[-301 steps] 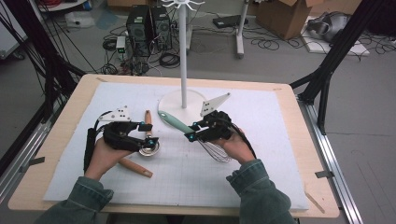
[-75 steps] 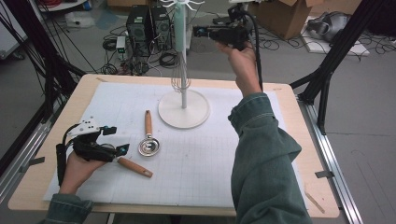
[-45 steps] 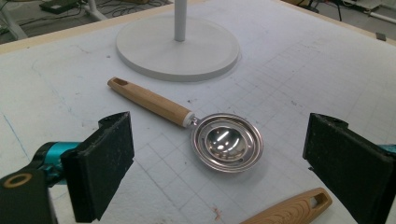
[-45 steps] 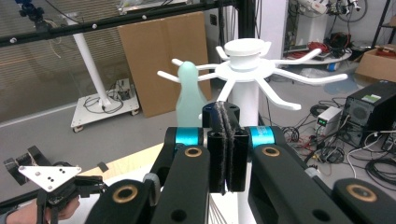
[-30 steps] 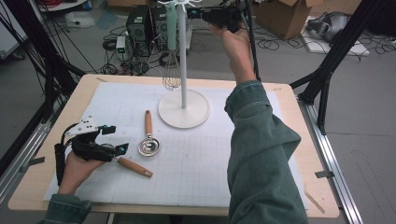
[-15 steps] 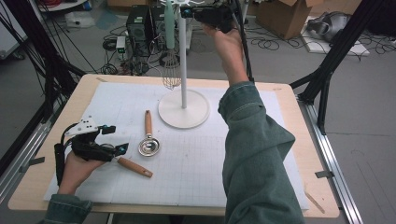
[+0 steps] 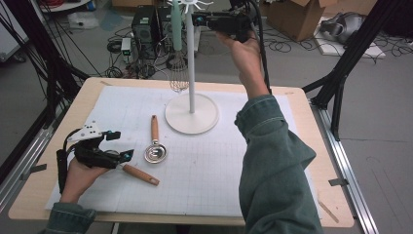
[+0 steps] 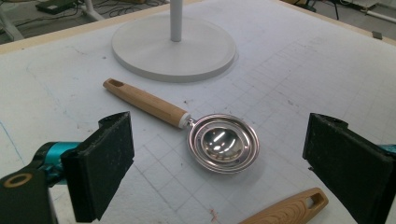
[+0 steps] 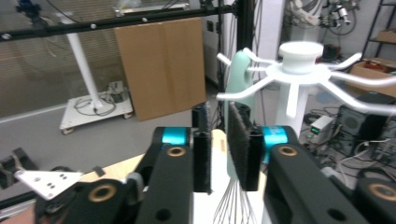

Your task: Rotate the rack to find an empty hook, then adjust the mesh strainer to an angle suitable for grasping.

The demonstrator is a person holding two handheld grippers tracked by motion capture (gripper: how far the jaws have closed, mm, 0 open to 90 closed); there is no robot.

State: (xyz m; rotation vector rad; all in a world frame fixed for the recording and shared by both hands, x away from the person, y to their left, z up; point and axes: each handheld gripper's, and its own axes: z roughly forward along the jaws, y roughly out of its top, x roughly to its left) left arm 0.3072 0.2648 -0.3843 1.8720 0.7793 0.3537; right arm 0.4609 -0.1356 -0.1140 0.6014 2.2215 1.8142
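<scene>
A whisk with a mint handle [image 7: 176, 24] hangs from a hook at the top of the white stand [image 7: 191, 58], its wires [image 7: 178, 80] dangling. My right gripper [image 7: 196, 19] is raised beside that handle. Its jaws have just been opening: a narrow gap shows between the pads [image 9: 219, 116], and the mint handle [image 9: 240, 74] hangs just beyond them, not pinched. My left gripper [image 7: 121, 145] rests open at the table's left. Before its jaws [image 8: 219, 128] lies a metal spoon with a wooden handle [image 8: 222, 142].
A second wooden handle [image 7: 140, 174] lies by the left gripper, its far end hidden under it. The stand's round base [image 7: 191, 113] sits at the back middle of the white mat [image 7: 204, 165]. Black frame posts, cables and boxes surround the table.
The right hand carried the whisk up from the table to the stand's top and edged left. The whisk now hangs on a hook and the right jaws have parted slightly. The left hand stayed put.
</scene>
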